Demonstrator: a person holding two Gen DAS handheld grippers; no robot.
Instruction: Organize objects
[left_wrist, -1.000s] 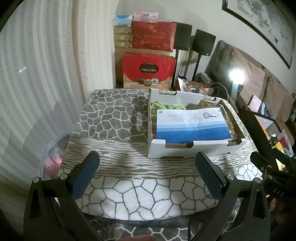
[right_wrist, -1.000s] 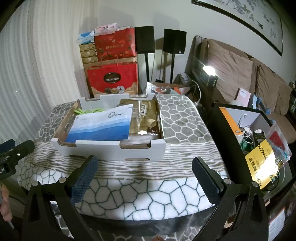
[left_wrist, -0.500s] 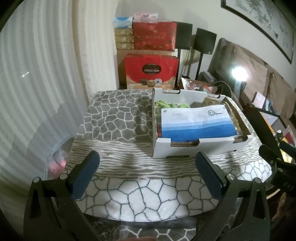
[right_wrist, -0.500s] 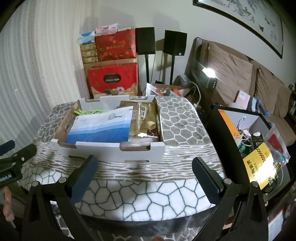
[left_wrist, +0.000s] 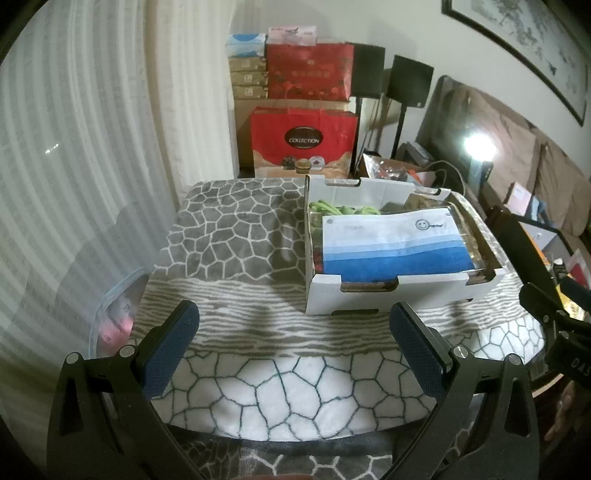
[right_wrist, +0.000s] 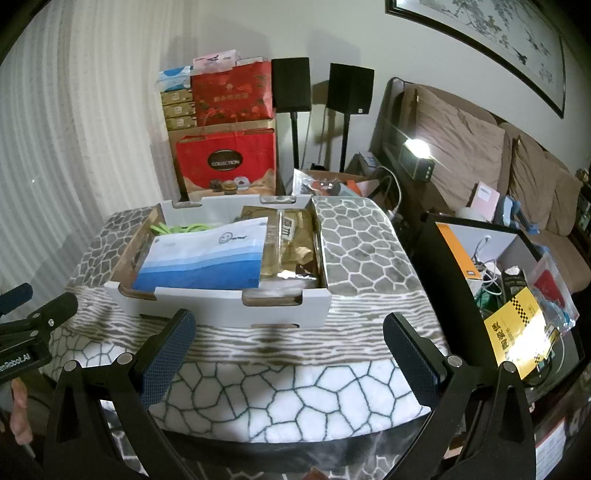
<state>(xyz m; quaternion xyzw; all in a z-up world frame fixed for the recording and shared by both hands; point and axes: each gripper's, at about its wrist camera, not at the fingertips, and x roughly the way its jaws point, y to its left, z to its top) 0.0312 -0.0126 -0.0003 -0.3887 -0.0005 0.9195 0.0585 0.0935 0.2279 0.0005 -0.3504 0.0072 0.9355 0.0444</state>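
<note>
On the patterned blanket (left_wrist: 236, 236), a white box (right_wrist: 221, 302) holds a blue-striped packet (right_wrist: 207, 258); both grippers' jaws gape empty.

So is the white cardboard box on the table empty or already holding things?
Holding things. The white cardboard box contains a blue-and-white bag, a gold packet and green items.

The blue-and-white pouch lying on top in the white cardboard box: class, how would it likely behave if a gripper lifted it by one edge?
The blue-and-white pouch looks flat and thin, so probably light and floppy, sagging when lifted. Its smooth printed surface may be slippery.
</note>
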